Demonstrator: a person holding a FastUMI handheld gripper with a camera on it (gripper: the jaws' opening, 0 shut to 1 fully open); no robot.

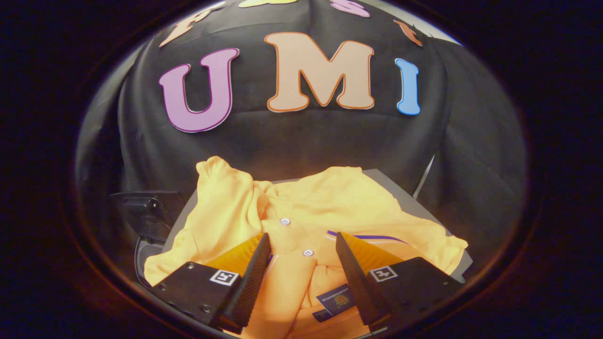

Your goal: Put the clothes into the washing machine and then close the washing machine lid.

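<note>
One garment in play: a yellow polo shirt (330, 197) with white buttons on its placket, crumpled and spread over a grey flat surface (400, 190) that I take to be the desk, though it could be the top of something else, can't tell. Shirt covers most of that surface, cloth spilling over the near edge and the left edge; bare grey shows at the far right corner and along the right edge. Gripper (301, 249) sits low over the shirt's collar area, jaws apart, placket and two buttons lying in the gap between them, neck label (335, 299) down near the base of the right finger. Fingers look to rest on or just above the cloth, neither one pinching it, so nothing is held. Dark bracket-like object (146, 209) with a cable sits off the left edge of the surface, unclear what it is. Washing machine and its lid: can't place them from this view. Progress judgement: early. Shirt not yet gripped, not yet lifted, not in any drum; lid step untouched. Everything is left: close the jaws on a fold near the collar, carry it over, drop it in, shut the lid. Loose cloth may trail or snag on the edge when lifted.
</note>
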